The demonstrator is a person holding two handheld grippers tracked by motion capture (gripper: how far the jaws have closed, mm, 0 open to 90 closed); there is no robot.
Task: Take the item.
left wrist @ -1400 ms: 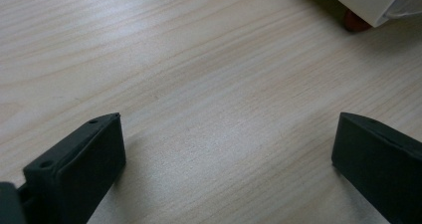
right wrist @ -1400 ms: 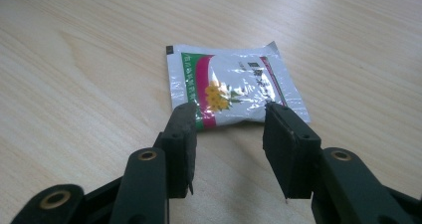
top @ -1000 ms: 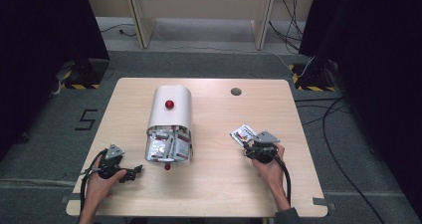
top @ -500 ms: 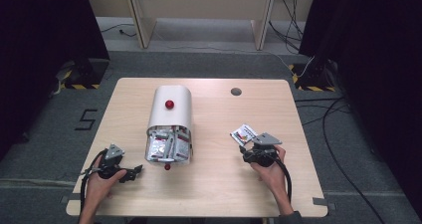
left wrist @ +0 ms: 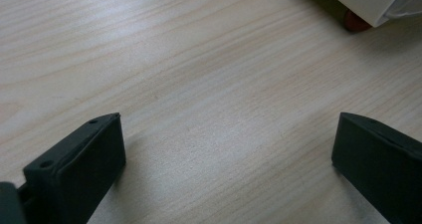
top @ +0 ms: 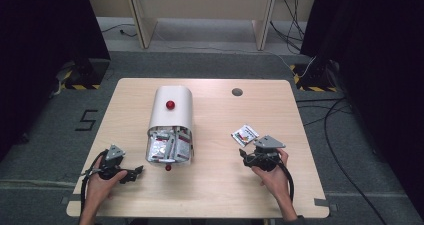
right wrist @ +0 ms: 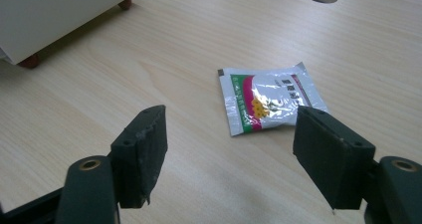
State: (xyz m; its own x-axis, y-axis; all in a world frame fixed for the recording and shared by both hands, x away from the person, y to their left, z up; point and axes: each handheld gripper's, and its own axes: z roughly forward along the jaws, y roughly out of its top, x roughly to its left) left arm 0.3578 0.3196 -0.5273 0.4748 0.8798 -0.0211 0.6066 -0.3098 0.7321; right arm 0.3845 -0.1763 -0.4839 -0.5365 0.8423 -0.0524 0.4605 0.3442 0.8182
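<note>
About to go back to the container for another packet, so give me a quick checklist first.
1. Right gripper free of the packet: ok, jaws have just been opening, nothing between them.
2. Packet lying flat on the table: ok.
3. Left gripper open and empty: ok.
4. White container mouth faces the person, packets showing: ok.
5. Packets inside loose enough to pull: cannot tell.
</note>
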